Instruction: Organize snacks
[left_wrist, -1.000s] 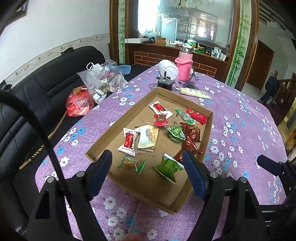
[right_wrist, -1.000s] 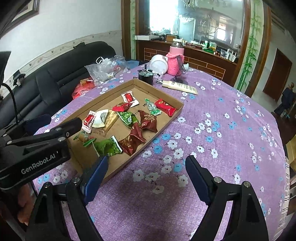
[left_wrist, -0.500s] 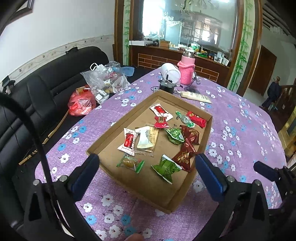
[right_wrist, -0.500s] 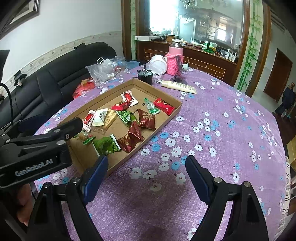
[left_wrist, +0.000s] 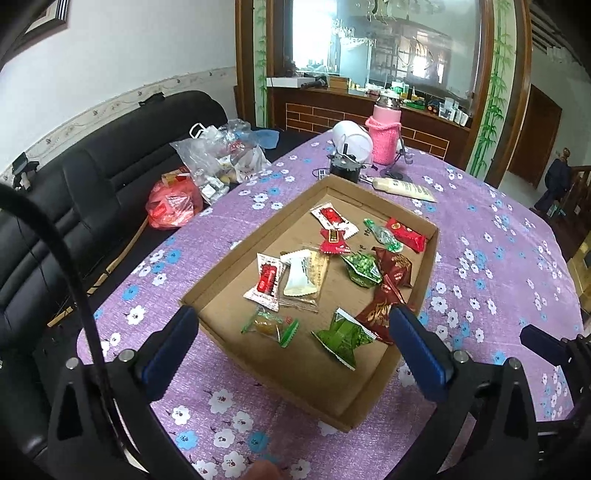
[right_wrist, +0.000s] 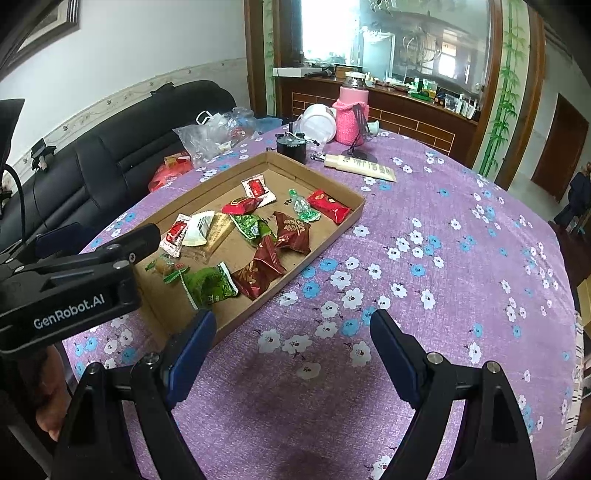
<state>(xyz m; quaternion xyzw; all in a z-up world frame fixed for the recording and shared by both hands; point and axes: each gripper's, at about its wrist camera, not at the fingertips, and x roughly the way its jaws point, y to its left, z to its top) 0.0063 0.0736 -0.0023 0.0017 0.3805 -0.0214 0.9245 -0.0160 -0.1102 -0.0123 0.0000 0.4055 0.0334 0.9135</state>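
My left gripper (left_wrist: 291, 328) hangs above the near end of the cardboard tray (left_wrist: 258, 236), and its jaws are spread wide with nothing in them. My right gripper (right_wrist: 291, 332) hangs over the purple flowered cloth (right_wrist: 443, 258) on the worktop, just beside the tray's long right side, and its jaws are also wide apart and holding nothing. The snacks all lie inside the tray. At the near end of the tray is a green packet (left_wrist: 341, 338), and next to it a small clear candy with green ends (left_wrist: 269, 326). A dark red packet (left_wrist: 380, 310) touches the green packet. In the middle of the tray a white packet (left_wrist: 301, 273) lies on top of a clear flat one, with a red and white packet (left_wrist: 267, 282) right beside it. Another dark red packet (left_wrist: 395, 266) and a second green packet (left_wrist: 364, 269) sit close together near the tray's right wall. At the far end of the tray are a bright red packet (left_wrist: 406, 229), a thin green candy (left_wrist: 382, 234), a small red candy (left_wrist: 334, 242) and one more red and white packet (left_wrist: 332, 218). Past the far end of the tray stand a pink bottle (left_wrist: 384, 138), a white tube (left_wrist: 402, 188) lying flat, and a small black pot (left_wrist: 343, 168). To the left of the tray, some plastic bags (left_wrist: 218, 162) rest by a black sofa (left_wrist: 92, 192).
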